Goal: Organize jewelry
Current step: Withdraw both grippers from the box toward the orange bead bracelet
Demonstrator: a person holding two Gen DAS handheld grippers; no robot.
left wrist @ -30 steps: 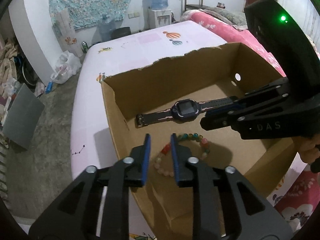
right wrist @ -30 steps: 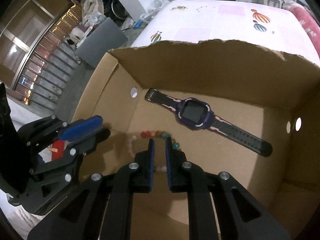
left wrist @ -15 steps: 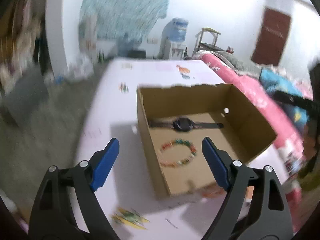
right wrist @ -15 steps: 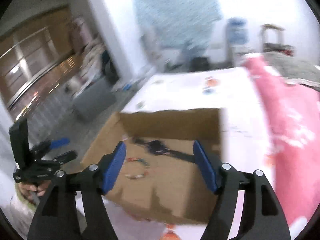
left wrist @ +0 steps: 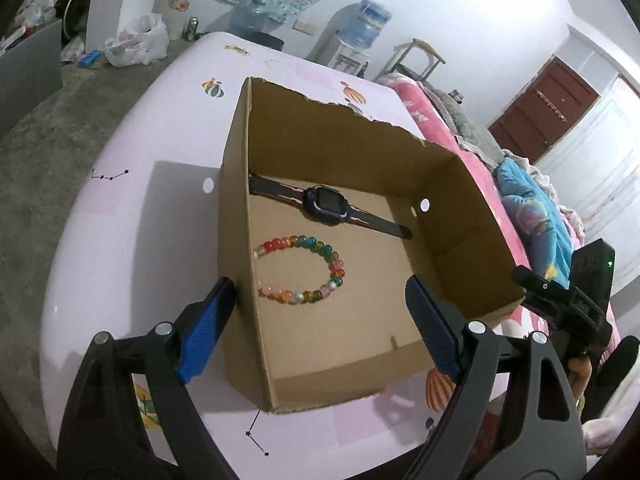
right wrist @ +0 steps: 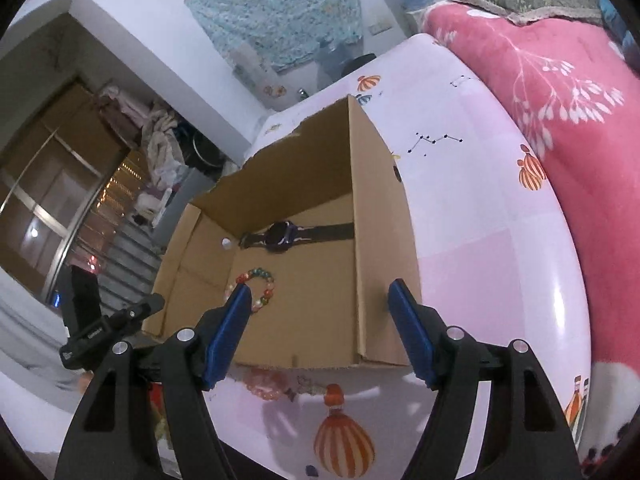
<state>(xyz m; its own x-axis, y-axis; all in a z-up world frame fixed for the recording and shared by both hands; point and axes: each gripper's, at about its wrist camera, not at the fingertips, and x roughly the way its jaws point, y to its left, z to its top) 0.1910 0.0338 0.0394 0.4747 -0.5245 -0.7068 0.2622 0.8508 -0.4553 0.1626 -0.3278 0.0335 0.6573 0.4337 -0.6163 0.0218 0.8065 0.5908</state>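
Matt brown cardboard box [left wrist: 448,196], glossy glass-like beads of the bracelet [left wrist: 300,274], smooth glossy pink table cover [left wrist: 132,248].

The box [left wrist: 236,216] is seen in plain brown. The bracelet [left wrist: 301,274] is strung in red, orange, yellow, green, teal, pink and white. The watch [left wrist: 326,208] is dark, seemingly purple-cased, its strap black with pink edging. The table [left wrist: 132,216] is coloured pale pink and printed with orange-striped balloons and black constellations. The gripper pads [left wrist: 204,332] are blue.
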